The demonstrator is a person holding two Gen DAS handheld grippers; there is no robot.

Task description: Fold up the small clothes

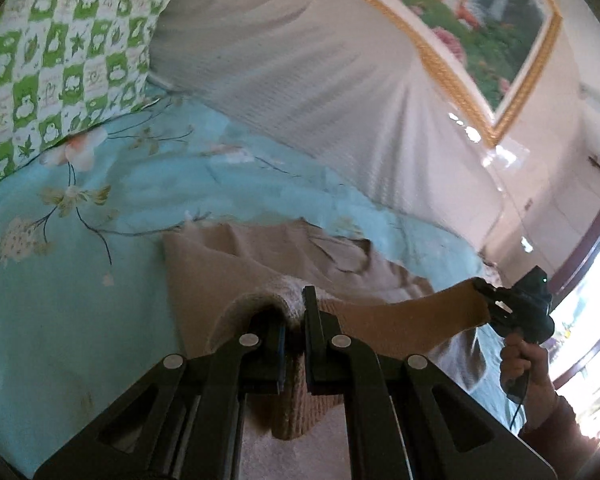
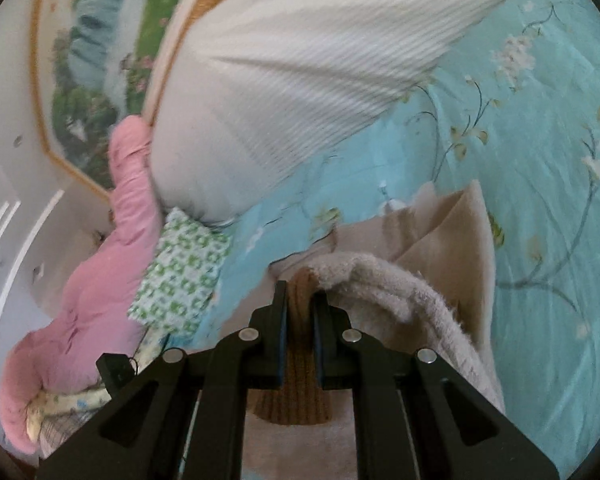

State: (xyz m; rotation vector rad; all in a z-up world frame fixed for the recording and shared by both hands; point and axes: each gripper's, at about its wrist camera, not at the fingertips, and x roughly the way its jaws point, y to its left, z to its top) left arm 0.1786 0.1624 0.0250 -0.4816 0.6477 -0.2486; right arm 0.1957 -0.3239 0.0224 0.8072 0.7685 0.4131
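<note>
The bed (image 1: 59, 300) takes up most of the room in front of me, spread with a pale blue floral sheet. A big white ribbed duvet (image 1: 300, 80) is heaped along its far side, below a gold-framed landscape painting (image 1: 480, 20) on the wall. A green-and-white checked pillow (image 1: 59, 60) lies at the head of the bed beside the duvet, and a pink quilt (image 2: 99, 280) is bunched up past it at the edge.

The small beige garment (image 1: 259, 256), fleecy on its inner side, lies partly on the sheet with its near edge lifted off the bed and stretched between the two grippers. The part still on the sheet is rumpled; the blur makes it hard to say what kind of garment it is.

The left gripper (image 1: 293, 320) has its jaws nearly closed, pinching the ribbed hem of the garment. The right gripper (image 2: 300, 312), held in a person's hand (image 1: 520, 360) with a dark red sleeve showing at the wrist, has its jaws narrowly set on another stretch of the ribbed hem, the fleecy lining curling over beside them.
</note>
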